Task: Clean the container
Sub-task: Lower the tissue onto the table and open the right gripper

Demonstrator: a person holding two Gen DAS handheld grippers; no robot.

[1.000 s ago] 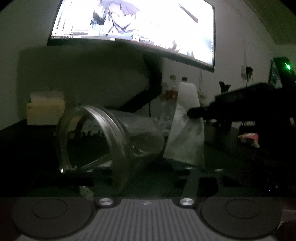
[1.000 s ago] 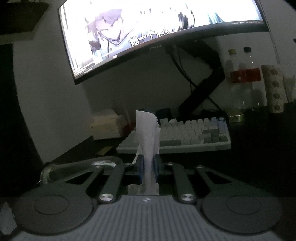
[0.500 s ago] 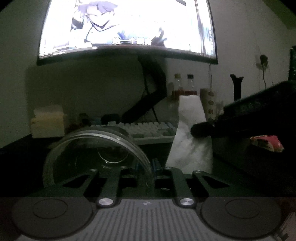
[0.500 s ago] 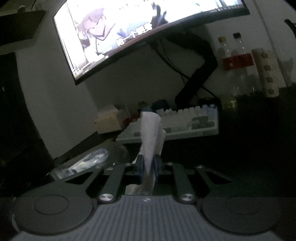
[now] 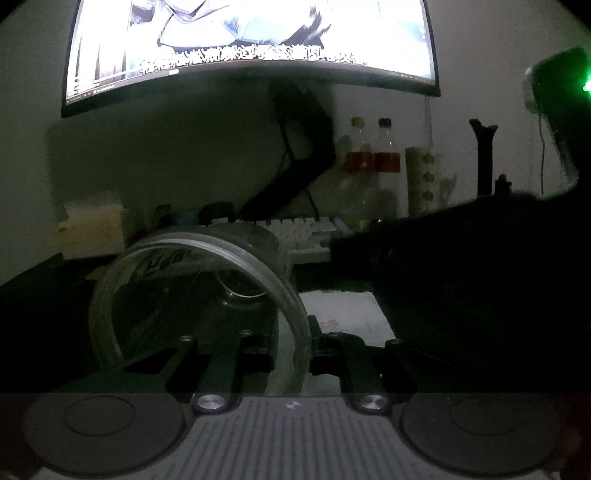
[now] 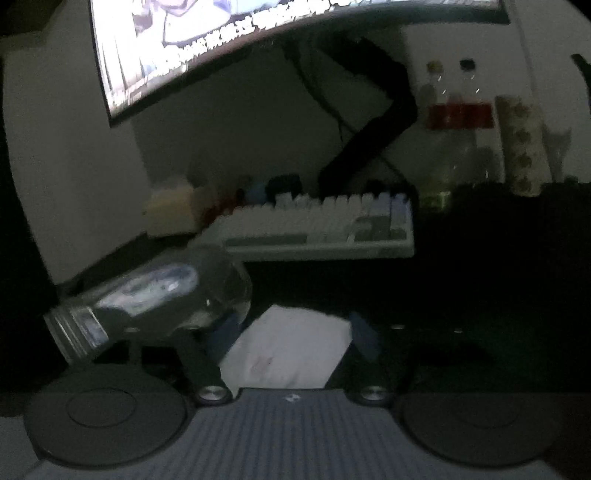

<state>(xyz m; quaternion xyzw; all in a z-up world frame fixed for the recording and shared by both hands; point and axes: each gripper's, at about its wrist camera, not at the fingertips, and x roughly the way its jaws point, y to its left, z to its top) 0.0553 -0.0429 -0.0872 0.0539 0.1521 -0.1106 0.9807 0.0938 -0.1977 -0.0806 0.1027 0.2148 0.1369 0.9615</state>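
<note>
Left tongs [image 5: 293,332] are clamped on the rim of a clear glass jar [image 5: 199,295], one finger inside the mouth and the other outside it, so the jar's open mouth faces the left wrist camera and its body points away toward the back of the bench [image 5: 48,295]. Through the glass the round base shows dimly. Just to the right of the jar a white paper towel [image 5: 343,314] lies flat on the dark bench, apart from the left tongs. Farther back stand a pale keyboard [image 5: 295,227], a cream box [image 5: 92,225] at the left, two bottles [image 5: 373,162] with red labels and a patterned roll [image 5: 421,181], all under a bright curved monitor [image 5: 251,37]. From the right wrist view, the right tongs [image 6: 291,336] are opening, their blue-padded fingers [image 6: 364,336] spread wide on either side of the paper towel [image 6: 288,347], which lies flat on the bench between them with neither pad pressing on it. At the left of this view the jar [image 6: 159,299] is tilted, its threaded neck low at the left and its base higher, near the towel's upper corner. The keyboard [image 6: 317,229] sits behind, with the bottles [image 6: 458,110] and monitor [image 6: 221,33] beyond; the picture is dim and somewhat blurred.
</note>
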